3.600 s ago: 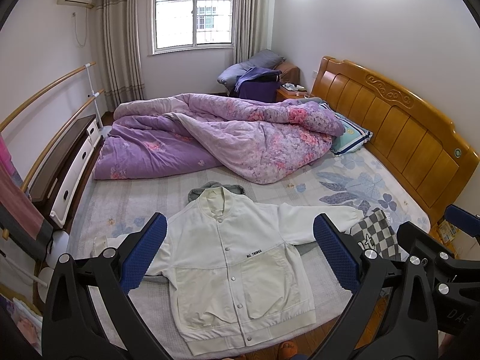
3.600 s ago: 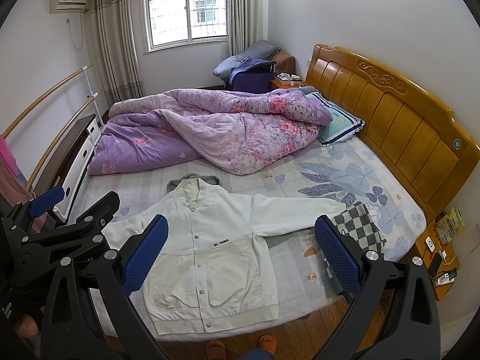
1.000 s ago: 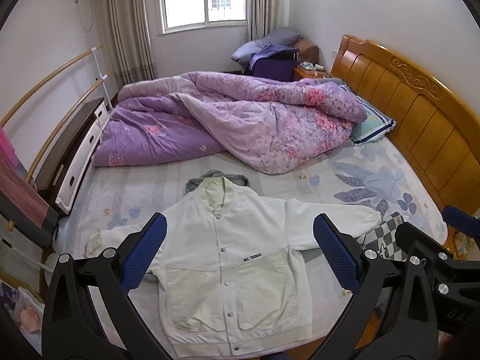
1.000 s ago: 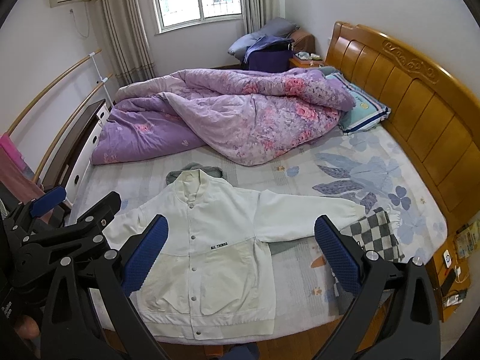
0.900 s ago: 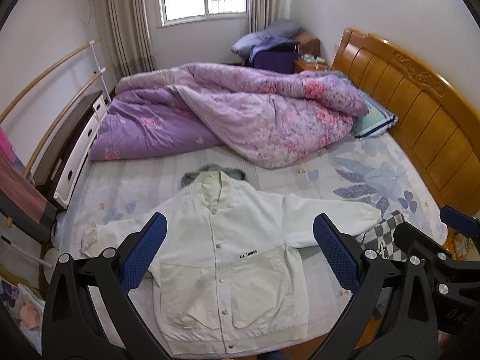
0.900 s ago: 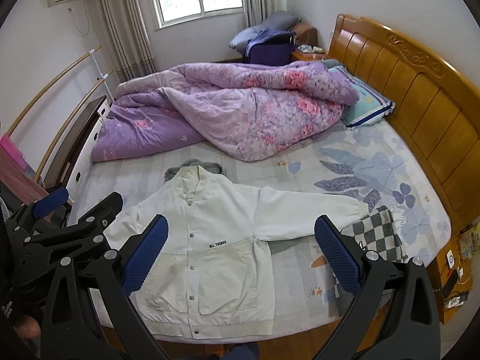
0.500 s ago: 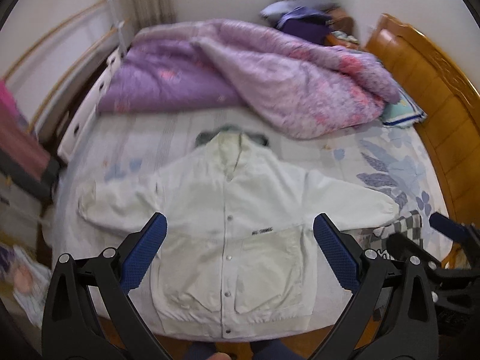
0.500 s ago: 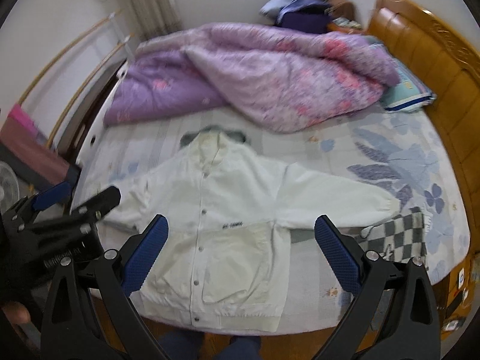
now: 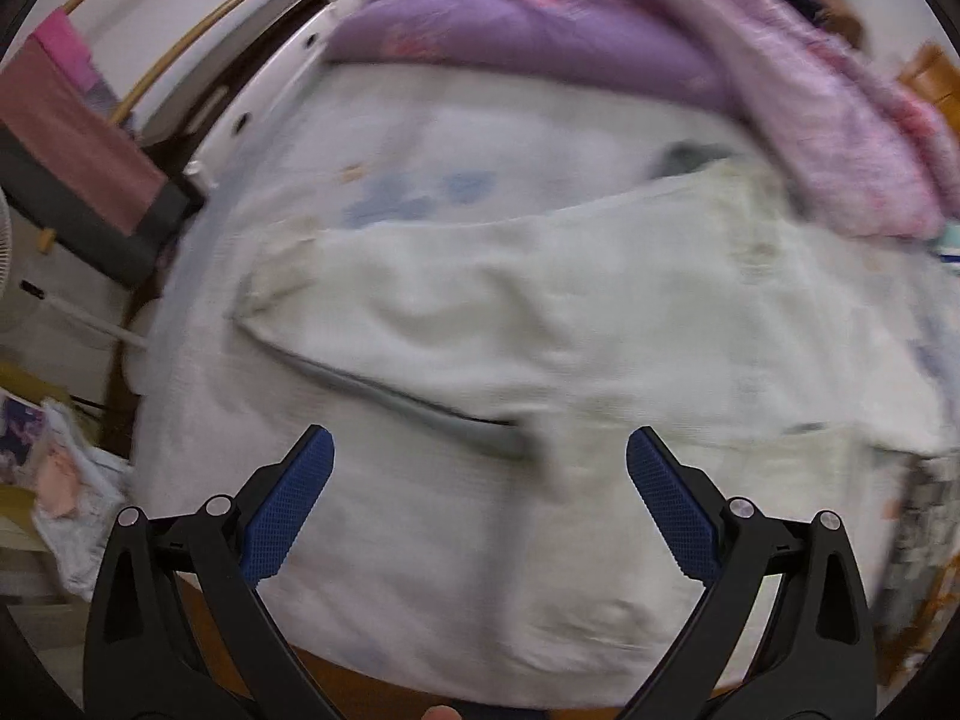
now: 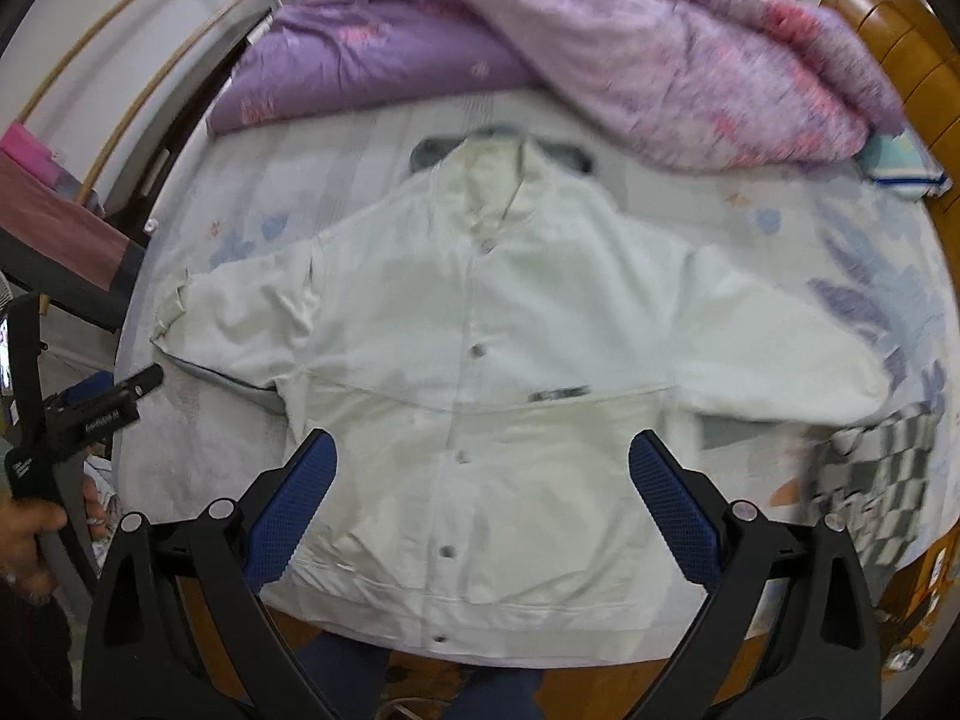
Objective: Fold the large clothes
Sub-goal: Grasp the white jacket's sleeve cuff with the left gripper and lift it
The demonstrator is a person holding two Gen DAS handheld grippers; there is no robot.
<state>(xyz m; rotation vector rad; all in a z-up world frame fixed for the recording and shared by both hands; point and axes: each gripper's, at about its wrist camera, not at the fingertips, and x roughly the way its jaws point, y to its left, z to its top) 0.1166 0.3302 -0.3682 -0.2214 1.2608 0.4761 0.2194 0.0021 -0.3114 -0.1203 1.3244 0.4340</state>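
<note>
Left tool (image 9: 479,495): jaws wide apart, gripping nothing, hovering over jacket's left sleeve (image 9: 420,306) at 12 o'clock. View blurred; likely lining up on sleeve for first fold.

Right tool (image 10: 480,495): jaws spread wide, empty, above hem of white jacket (image 10: 480,372).

Jacket lies front up, buttoned, sleeves spread flat on bed (image 10: 780,222), collar at 12 o'clock; laid flat, seemingly for folding. Purple quilt (image 10: 600,42) bunched beyond collar. Checkered cloth (image 10: 876,480) at 3 o'clock, beside right cuff.
</note>
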